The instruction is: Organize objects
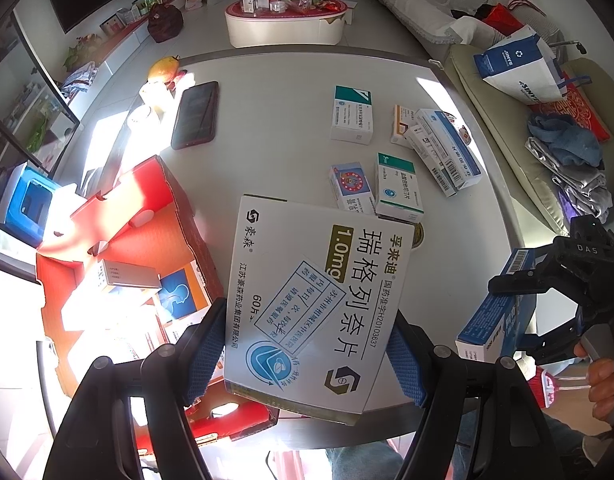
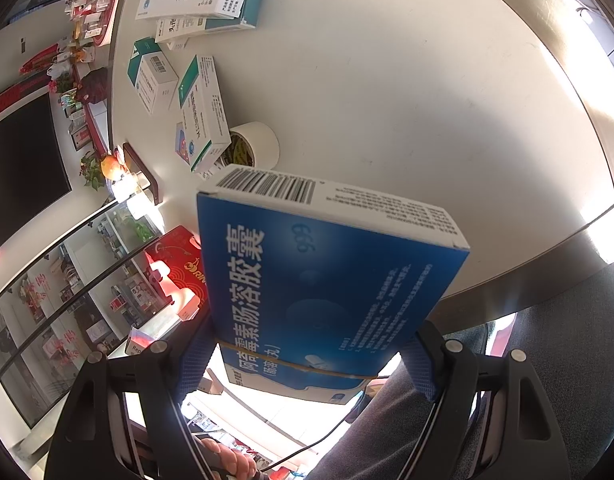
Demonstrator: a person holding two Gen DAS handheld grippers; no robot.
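White medicine box (image 1: pixel 315 304) with black lettering, olive tag and blue emblem. Deep blue medicine box (image 2: pixel 323 292) with white characters and a barcoded white edge. Bright red carton (image 1: pixel 147 216). Pale grey-white desk (image 1: pixel 275 120). Black phone (image 1: pixel 195 115). Ribbed blue pads (image 1: pixel 205 356) on black hand-held gripper (image 1: pixel 313 360).

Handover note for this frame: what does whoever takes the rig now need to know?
Left gripper: shut on the white box, held by the red carton.
Right gripper: shut on the blue box, over the table edge.
Done: a few boxes already lie in the carton.
Left: both held boxes, plus about six boxes on the table.
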